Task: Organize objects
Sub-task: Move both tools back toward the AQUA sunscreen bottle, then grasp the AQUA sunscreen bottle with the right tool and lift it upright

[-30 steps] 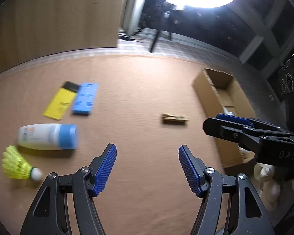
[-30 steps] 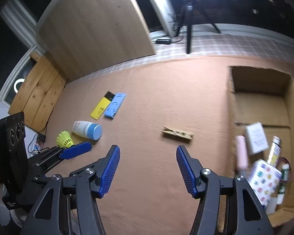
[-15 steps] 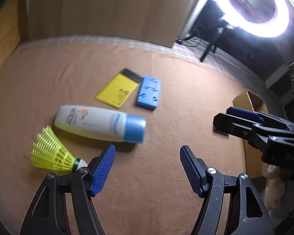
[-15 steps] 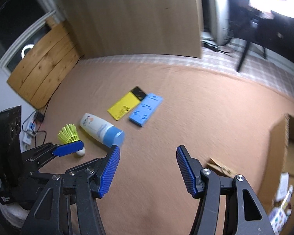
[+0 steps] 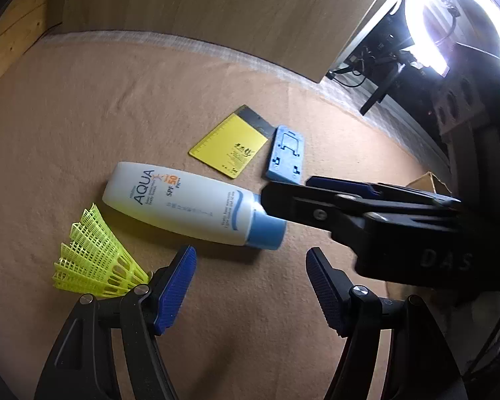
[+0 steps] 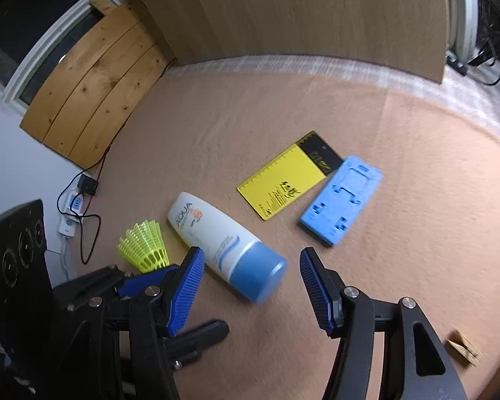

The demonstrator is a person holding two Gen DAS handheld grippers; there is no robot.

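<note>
Step in hand, as judged: approach for pick-up of the sunscreen bottle (image 6: pixel 216 240).

Nearest, the right gripper (image 6: pixel 251 290) hovers low over the brown mat (image 6: pixel 283 106), fingers wide apart, nothing between them. The blue cap of the bottle lies just ahead of the gap, slightly inside the finger line. The left gripper (image 5: pixel 250 286) is likewise spread and empty, pointed at the mat just short of the same bottle; the right gripper crosses its view from the right, its tip over the cap.

The bottle lies on its side, cap toward the near right. To its near left, just beside it, lies a yellow shuttlecock (image 5: pixel 90 260). Beyond the bottle, a yellow card (image 6: pixel 283 183) and a blue plastic holder (image 6: pixel 343 200) lie flat side by side, edges almost touching. A wooden clothespin (image 6: pixel 463 351) sits at the near right edge.

Next move calls for advancing and lowering the right gripper until both pads flank the cap or body, then closing. The round body may roll.
</note>
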